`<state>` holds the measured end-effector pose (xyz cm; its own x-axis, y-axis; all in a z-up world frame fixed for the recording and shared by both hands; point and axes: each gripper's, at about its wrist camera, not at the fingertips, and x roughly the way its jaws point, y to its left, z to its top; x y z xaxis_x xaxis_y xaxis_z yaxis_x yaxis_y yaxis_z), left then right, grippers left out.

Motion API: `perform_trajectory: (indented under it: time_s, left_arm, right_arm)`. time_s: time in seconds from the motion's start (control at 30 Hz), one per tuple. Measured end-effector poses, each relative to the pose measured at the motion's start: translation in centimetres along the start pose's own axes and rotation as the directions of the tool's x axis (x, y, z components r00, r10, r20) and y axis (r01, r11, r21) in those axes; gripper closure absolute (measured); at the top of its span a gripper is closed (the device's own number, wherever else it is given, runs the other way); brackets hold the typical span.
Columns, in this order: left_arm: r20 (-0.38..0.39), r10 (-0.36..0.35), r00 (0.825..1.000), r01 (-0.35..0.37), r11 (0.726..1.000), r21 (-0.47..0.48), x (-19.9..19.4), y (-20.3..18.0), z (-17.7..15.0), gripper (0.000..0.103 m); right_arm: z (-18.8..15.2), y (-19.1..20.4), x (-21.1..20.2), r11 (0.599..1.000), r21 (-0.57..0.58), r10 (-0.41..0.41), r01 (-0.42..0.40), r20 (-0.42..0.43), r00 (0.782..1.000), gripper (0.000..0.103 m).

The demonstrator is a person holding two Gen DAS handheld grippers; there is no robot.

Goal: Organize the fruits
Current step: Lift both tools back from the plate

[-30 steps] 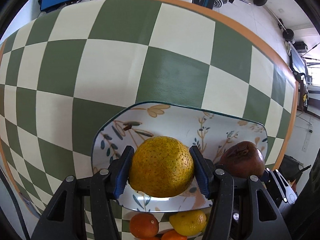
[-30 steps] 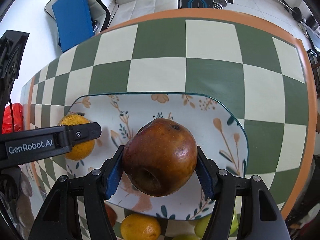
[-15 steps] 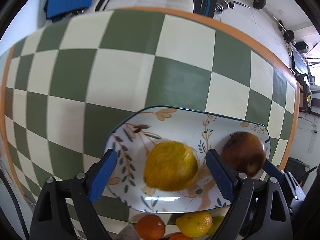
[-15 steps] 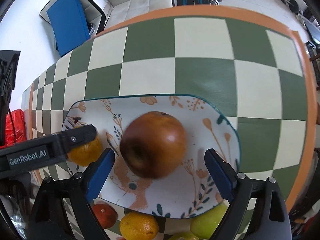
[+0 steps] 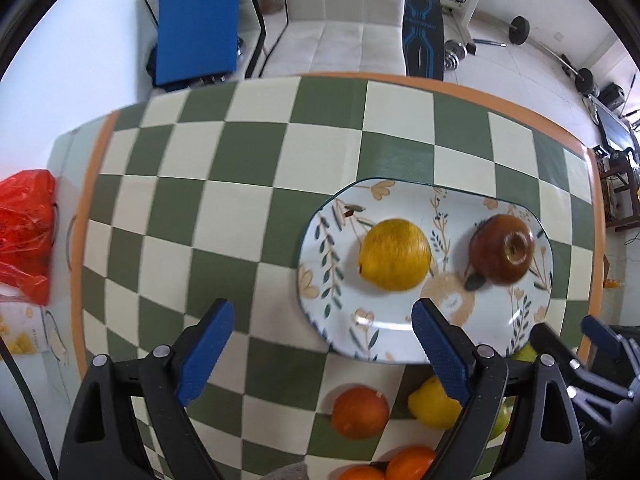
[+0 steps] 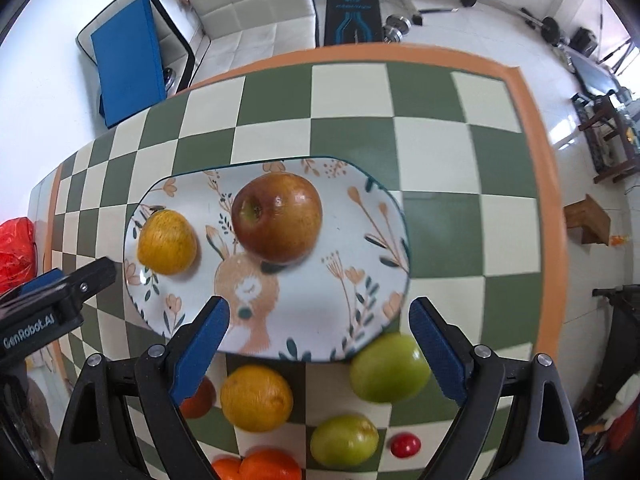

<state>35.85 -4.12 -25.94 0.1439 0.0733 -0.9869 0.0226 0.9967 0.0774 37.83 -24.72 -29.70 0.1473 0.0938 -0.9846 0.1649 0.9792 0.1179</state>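
Observation:
A floral plate [image 5: 384,336] [image 6: 372,240] on the checkered table holds a yellow-orange citrus [image 5: 394,254] [image 6: 167,241] and a red apple [image 5: 502,249] [image 6: 277,217]. My left gripper [image 5: 324,346] is open and empty, above the table to the near left of the plate. My right gripper [image 6: 320,342] is open and empty, above the plate's near edge. Loose fruit lies in front of the plate: an orange [image 5: 360,412], a lemon [image 5: 434,404] [image 6: 256,397], two green apples [image 6: 390,366] [image 6: 344,442], tangerines [image 6: 264,466] and a small red fruit [image 6: 405,445].
A red plastic bag [image 5: 24,236] lies off the table's left end. The table's orange border [image 6: 548,208] runs along the right side. A white sofa [image 5: 340,32], a blue panel [image 5: 196,20] and gym weights stand on the floor beyond the table.
Both grippers opened and let go of the citrus and the apple, which now rest on the plate. Both grippers rose and drew back toward the near side.

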Motion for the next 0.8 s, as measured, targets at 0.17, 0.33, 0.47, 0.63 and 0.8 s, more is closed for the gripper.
perform_trajectory:
  time_s: [0.17,0.33,0.47,0.63,0.8]
  left_arm:
    - [0.095,0.000,0.995,-0.004,0.999,0.034,-3.4,-0.7,-0.3,0.012]
    - [0.175,-0.016,0.984,0.004,0.998,0.065,-7.2,-0.7,-2.4,0.012]
    - [0.227,-0.017,0.974,-0.003,0.996,0.087,-10.0,-0.7,-4.4,0.012]
    - [0.258,-0.046,0.965,0.023,0.996,0.091,-12.5,-0.2,-6.3,0.012]
    - [0.281,-0.072,0.957,0.049,0.995,0.088,-14.3,0.1,-7.7,0.012]
  right_arm:
    - [-2.1,0.3,-4.0,1.000,-0.002,-0.013,0.013,0.066,0.998,0.010]
    - [-4.4,0.5,-8.4,1.000,-0.003,-0.013,0.014,0.130,0.991,0.010]
    - [-6.1,1.1,-11.7,1.000,-0.011,-0.015,0.017,0.179,0.984,0.010]
    - [-8.2,1.8,-15.7,0.999,-0.023,-0.024,0.030,0.235,0.972,0.010]
    - [-10.2,1.8,-18.6,1.000,-0.013,-0.019,0.024,0.269,0.963,0.010]
